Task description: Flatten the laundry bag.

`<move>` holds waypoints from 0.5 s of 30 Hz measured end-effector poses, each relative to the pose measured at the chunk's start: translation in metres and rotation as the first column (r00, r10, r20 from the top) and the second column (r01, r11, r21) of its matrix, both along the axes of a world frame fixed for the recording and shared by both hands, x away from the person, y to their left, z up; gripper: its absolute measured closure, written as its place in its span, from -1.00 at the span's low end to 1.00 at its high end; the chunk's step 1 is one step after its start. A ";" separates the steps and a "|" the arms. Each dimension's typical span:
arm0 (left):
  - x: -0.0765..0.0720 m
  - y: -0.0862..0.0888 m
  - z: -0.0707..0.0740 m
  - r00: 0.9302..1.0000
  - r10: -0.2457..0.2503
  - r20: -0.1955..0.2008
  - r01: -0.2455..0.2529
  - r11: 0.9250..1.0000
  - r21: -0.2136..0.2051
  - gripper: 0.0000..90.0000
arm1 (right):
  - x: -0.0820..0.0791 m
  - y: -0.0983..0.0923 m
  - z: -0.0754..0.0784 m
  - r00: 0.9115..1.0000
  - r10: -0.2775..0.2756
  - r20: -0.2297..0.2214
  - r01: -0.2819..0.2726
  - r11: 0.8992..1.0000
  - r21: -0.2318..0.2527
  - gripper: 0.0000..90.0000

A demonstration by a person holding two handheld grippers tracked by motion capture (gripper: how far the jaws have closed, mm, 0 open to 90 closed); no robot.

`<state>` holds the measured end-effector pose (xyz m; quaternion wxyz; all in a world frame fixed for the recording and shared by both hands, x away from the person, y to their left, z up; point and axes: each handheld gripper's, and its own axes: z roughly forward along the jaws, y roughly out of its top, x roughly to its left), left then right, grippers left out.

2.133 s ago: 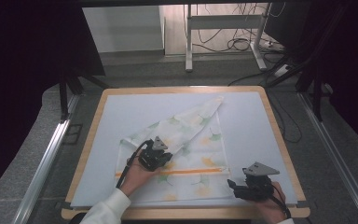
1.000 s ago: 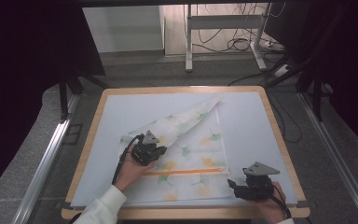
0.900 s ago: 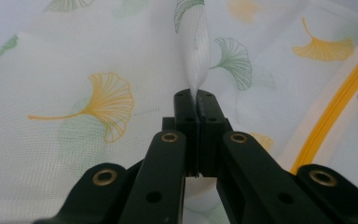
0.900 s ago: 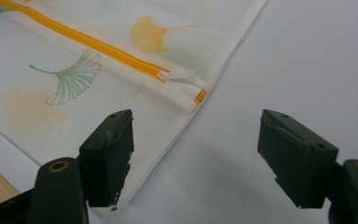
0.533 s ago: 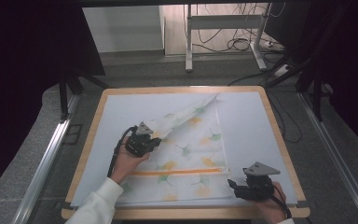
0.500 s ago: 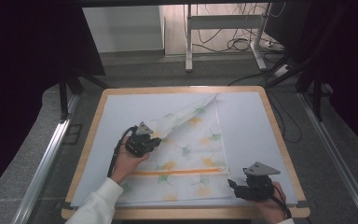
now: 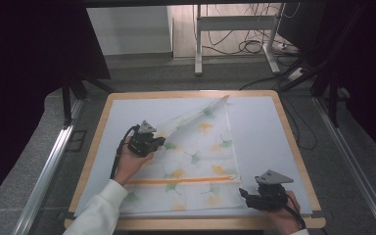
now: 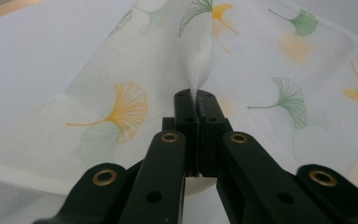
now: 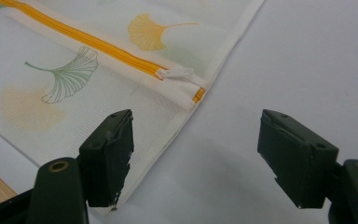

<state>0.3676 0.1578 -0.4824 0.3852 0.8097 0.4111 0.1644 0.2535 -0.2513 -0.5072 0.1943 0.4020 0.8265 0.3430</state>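
Note:
A white mesh laundry bag (image 7: 196, 161) printed with green and orange ginkgo leaves lies on the pale mat; an orange zipper (image 7: 181, 180) runs across its near part. My left gripper (image 7: 157, 141) is shut on a pinched fold of the bag (image 8: 200, 65) and holds that corner lifted off the mat at the bag's left side. My right gripper (image 7: 247, 196) rests near the bag's front right corner with its jaws open; the zipper end with its white pull (image 9: 179, 74) lies just ahead of them, and the bag's edge passes under the left jaw.
The wooden-framed board (image 7: 284, 127) carries the pale mat, with bare mat (image 7: 259, 127) to the right of the bag and at the back left. Beyond the board stand table legs and cables (image 7: 245, 46) on the floor. Metal rails (image 7: 49, 166) run along both sides.
My left gripper has carried the bag's pinched corner away from me and leftward, unfolding the flap so more of the bag lies spread. The right gripper has stayed put.

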 end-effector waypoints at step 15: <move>0.023 0.015 -0.004 0.998 0.063 -0.014 -0.063 0.998 0.010 0.99 | 0.000 -0.001 0.000 1.000 -0.001 -0.001 0.001 1.000 0.001 -0.42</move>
